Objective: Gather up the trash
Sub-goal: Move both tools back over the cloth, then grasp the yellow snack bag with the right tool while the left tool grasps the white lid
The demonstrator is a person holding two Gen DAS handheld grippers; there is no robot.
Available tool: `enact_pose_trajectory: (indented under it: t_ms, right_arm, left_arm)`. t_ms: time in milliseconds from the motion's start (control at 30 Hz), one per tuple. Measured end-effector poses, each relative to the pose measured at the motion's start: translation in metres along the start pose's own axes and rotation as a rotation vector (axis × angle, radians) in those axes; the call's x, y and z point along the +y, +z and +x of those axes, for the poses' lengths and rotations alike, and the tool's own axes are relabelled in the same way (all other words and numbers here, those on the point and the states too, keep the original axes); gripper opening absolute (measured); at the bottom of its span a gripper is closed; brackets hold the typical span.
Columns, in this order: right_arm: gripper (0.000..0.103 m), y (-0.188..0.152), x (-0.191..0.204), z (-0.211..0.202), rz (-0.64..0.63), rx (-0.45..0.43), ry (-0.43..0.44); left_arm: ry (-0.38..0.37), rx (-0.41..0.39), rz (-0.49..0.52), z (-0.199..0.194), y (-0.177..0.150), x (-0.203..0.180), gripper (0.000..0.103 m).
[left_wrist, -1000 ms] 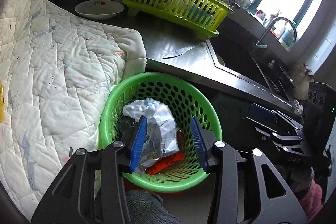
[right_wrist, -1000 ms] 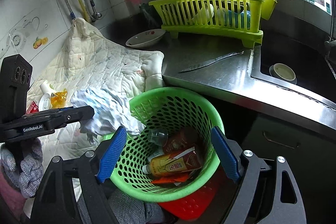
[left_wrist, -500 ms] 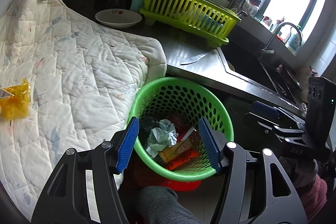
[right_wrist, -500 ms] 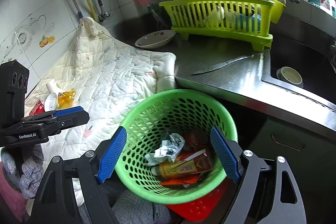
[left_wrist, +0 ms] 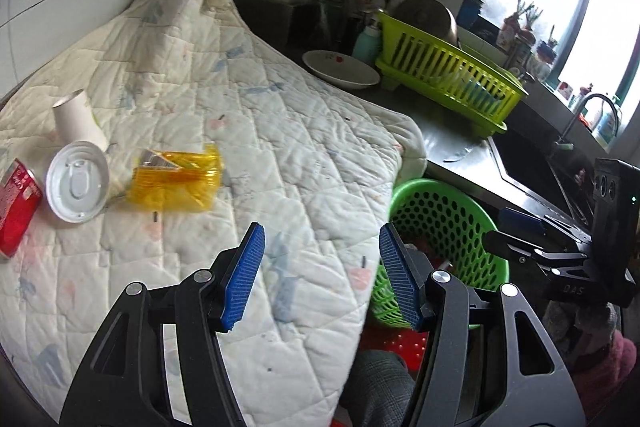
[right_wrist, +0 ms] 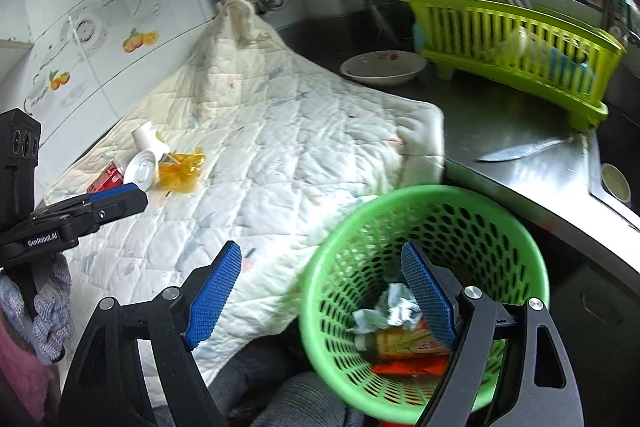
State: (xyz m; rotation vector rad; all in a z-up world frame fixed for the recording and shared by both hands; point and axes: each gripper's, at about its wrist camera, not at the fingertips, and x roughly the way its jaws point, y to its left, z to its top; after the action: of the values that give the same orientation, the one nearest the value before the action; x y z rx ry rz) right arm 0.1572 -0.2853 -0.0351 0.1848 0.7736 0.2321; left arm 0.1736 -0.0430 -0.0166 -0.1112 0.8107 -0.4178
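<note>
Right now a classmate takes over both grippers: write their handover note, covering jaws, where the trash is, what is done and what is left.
Left gripper: jaws open, nothing between them, over the quilt.
Right gripper: jaws open, empty, above the rim of the green basket.
Done: crumpled paper, a bottle and an orange wrapper lie in the basket.
Left: the yellow wrapper, white lid, paper cup and red can lie grouped on the quilt's far side.

Wrist views downward, sharing quilt (left_wrist: pixel 280 131)
</note>
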Motion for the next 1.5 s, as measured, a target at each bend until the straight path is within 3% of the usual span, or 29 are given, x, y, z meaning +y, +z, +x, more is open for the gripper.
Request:
enact_pose_trajectory:
  t_ms: [400, 667, 1100, 1500]
  right_arm:
    - [0.079, 0.026, 0.072, 0.055, -0.090, 0.056, 0.106]
    - [0.079, 0.043, 0.117, 0.099, -0.147, 0.100, 0.176]
    - [0.079, 0.072, 0.161, 0.180, -0.210, 0.171, 0.265]
    - [0.084, 0.090, 0.172, 0.232, -0.261, 0.218, 0.314]
  left_arm:
    - [0.154, -0.055, -0.192, -0.033, -0.006, 0.115, 0.058]
    - [0.215, -0.054, -0.269, -0.038, -0.014, 0.164, 0.057]
    - [0.242, -0.028, -0.324, -0.024, -0.015, 0.211, 0.052]
    - [0.243, -0.005, -0.331, -0.002, -0.003, 0.230, 0.051]
